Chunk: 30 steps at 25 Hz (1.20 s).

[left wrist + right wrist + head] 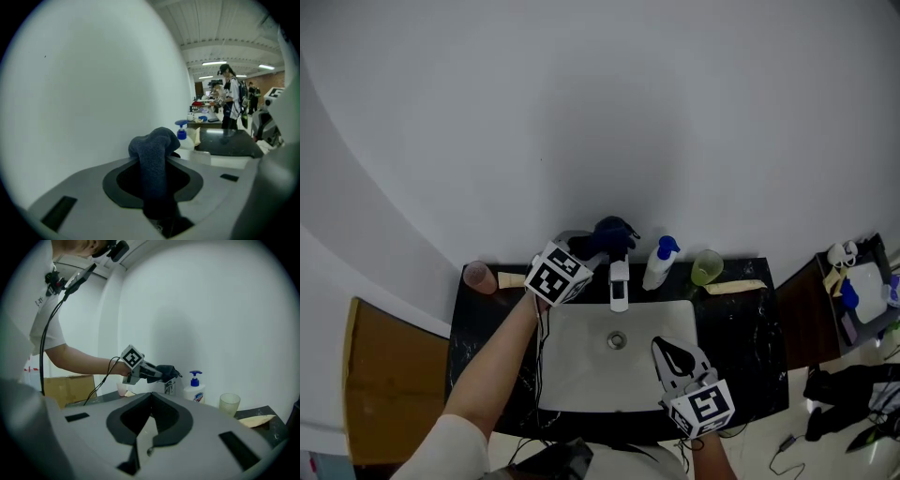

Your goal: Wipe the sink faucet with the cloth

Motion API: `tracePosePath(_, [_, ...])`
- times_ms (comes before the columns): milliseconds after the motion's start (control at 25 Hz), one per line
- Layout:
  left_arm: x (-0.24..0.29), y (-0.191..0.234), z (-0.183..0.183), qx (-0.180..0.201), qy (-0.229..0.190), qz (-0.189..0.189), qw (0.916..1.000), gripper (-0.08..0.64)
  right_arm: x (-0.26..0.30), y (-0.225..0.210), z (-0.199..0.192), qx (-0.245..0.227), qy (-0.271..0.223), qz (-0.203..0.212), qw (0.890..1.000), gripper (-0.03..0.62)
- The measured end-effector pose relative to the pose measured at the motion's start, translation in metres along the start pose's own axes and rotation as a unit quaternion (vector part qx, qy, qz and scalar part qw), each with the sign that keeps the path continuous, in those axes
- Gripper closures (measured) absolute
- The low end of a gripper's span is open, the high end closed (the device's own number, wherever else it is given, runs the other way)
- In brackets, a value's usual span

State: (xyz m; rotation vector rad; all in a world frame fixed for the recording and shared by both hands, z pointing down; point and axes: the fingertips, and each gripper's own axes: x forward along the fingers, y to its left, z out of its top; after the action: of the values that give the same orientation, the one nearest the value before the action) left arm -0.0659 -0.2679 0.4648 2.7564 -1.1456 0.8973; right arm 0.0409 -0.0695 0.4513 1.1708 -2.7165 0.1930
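Cloth [614, 232] at faucet [619, 283]
Left gripper [600, 251] fingers clamp the cloth, centre frame; right gripper [662, 348] fingers together, lower right.

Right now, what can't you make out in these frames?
- Cloth-to-faucet contact: in the right gripper view the cloth sits over the faucet, too small to tell if they touch.
- Faucet's back end: in the head view, covered by the cloth and the left gripper.
- Faucet in the left gripper view: not visible; the gripped cloth fills the middle.
- Soap bottle label: too small to read.
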Motion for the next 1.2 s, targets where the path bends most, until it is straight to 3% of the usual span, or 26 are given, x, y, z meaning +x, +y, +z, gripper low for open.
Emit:
tracePosePath(120, [-0.012, 0.008, 0.007, -0.006, -0.022, -0.008, 0.9997, 0.453, 0.002, -0.001, 0.0, 0.002, 0.004, -0.001, 1.0, 0.586])
tracePosePath(240, [-0.028, -0.022, 0.022, 0.001, -0.061, -0.08, 0.9949, 0.453, 0.006, -0.004, -0.003, 0.003, 0.008, 0.0, 1.0, 0.586])
tracePosePath(320, [-0.031, -0.047, 0.024, 0.016, -0.065, -0.131, 0.9891, 0.453, 0.009, -0.004, -0.003, 0.005, 0.007, 0.004, 1.0, 0.586])
tracePosePath(400, [-0.028, -0.064, 0.021, 0.031, -0.058, -0.158, 0.9851, 0.453, 0.012, -0.002, -0.001, 0.006, 0.005, 0.007, 1.0, 0.586])
tracePosePath(560, [-0.015, -0.07, 0.015, 0.047, -0.042, -0.168, 0.9837, 0.453, 0.015, 0.0, 0.0, 0.005, 0.006, 0.007, 1.0, 0.586])
tracePosePath(680, [-0.002, -0.057, 0.015, 0.031, -0.039, -0.158, 0.9861, 0.453, 0.014, -0.002, -0.003, 0.005, 0.011, 0.004, 1.0, 0.586])
tracePosePath(800, [0.011, -0.028, 0.017, 0.005, -0.04, -0.113, 0.9927, 0.453, 0.013, -0.002, -0.005, 0.004, 0.014, 0.001, 1.0, 0.586])
tracePosePath(920, [0.015, -0.011, 0.019, 0.016, -0.031, -0.065, 0.9973, 0.453, 0.011, -0.001, -0.004, 0.004, 0.012, 0.0, 1.0, 0.586])
tracePosePath(1000, [0.006, -0.019, 0.023, 0.02, -0.039, -0.08, 0.9958, 0.453, 0.009, 0.001, -0.004, 0.004, 0.011, 0.0, 1.0, 0.586])
tracePosePath(1200, [-0.028, -0.072, 0.031, 0.03, -0.071, -0.19, 0.9788, 0.453, 0.008, 0.003, -0.007, 0.007, 0.013, 0.001, 1.0, 0.586])
